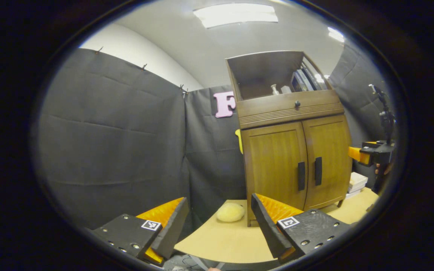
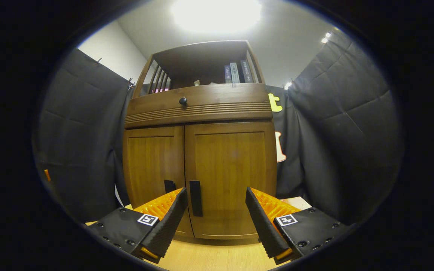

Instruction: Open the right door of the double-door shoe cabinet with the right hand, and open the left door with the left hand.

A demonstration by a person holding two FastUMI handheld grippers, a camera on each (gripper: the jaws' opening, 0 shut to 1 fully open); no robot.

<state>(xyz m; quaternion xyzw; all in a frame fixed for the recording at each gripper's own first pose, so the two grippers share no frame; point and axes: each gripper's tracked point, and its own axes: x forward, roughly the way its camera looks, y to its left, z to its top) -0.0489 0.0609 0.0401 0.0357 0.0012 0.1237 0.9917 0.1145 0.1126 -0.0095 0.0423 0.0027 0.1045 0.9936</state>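
Lining up on right door handle (image 2: 196, 198): right gripper (image 2: 215, 218) jaws wide, handle just inside its left finger, both doors shut. Left gripper (image 1: 219, 226) wide, empty, held back; left door handle (image 1: 301, 175) ahead beyond its right finger.

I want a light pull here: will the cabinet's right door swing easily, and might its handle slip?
The right door looks like a rigid wood panel, so it probably swings stiffly on hinges. Its handle is a slim, smooth dark bar, possibly slippery. The right gripper has ridged pads, likely helping.

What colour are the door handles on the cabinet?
Black; the handles show best in the left gripper view.
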